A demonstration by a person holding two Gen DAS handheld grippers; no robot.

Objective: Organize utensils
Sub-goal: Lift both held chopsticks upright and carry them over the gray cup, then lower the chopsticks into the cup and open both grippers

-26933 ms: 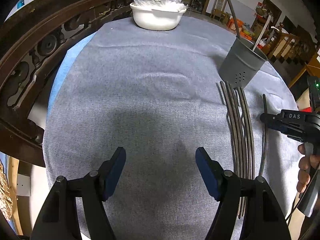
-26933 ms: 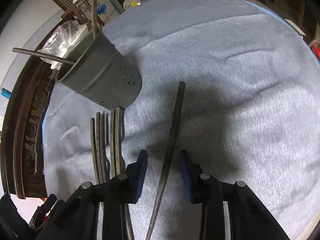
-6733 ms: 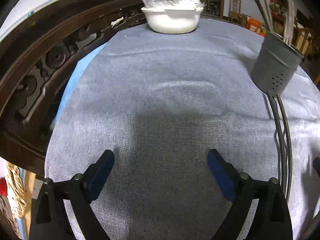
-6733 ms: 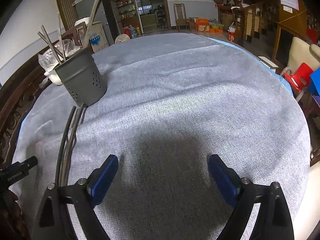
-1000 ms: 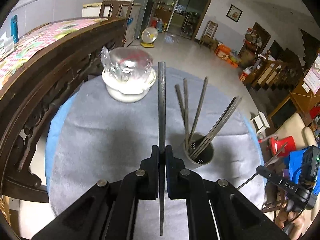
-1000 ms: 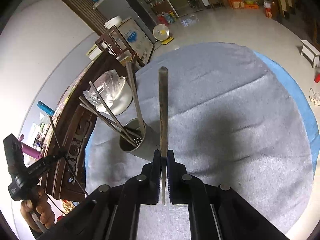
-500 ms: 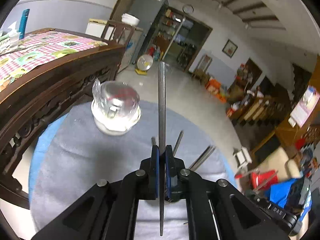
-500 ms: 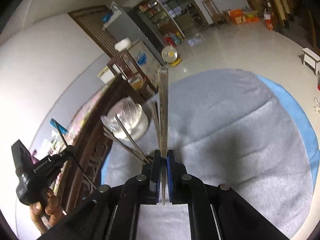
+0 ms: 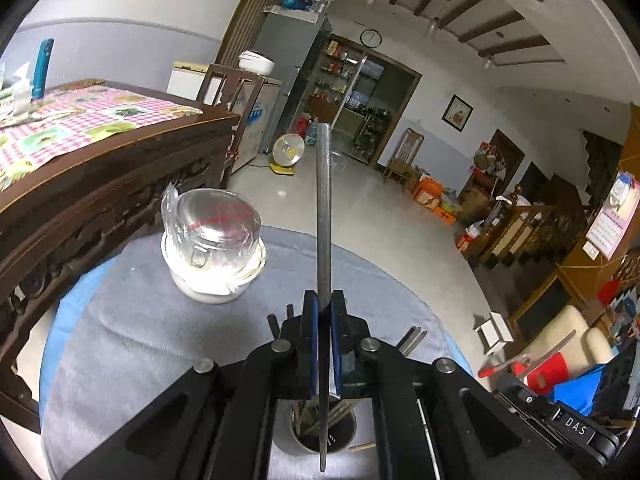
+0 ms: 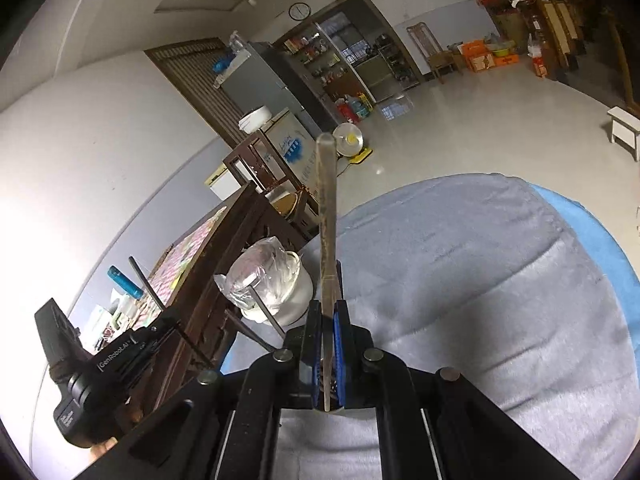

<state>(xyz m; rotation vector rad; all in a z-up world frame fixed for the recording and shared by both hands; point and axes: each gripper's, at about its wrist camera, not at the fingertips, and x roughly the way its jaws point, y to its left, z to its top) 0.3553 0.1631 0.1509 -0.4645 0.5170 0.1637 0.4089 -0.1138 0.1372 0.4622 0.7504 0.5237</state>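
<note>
Chopsticks mostly stand in my holder (image 9: 322,434) near the table's (image 9: 132,344) front edge, and each claw, left (image 9: 324,344) and right (image 10: 329,344), pinches one last upright chopstick (image 9: 323,216) above it.

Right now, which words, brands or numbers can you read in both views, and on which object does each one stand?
"DAS": white letters on the black body of the right gripper, left wrist view.
"GenRobot.AI": white letters on the black body of the left gripper, right wrist view.
Wall clock numerals: too small to read.
Wall calendar: print too small to read.
Blue print on the white cabinet: too blurred to read.
</note>
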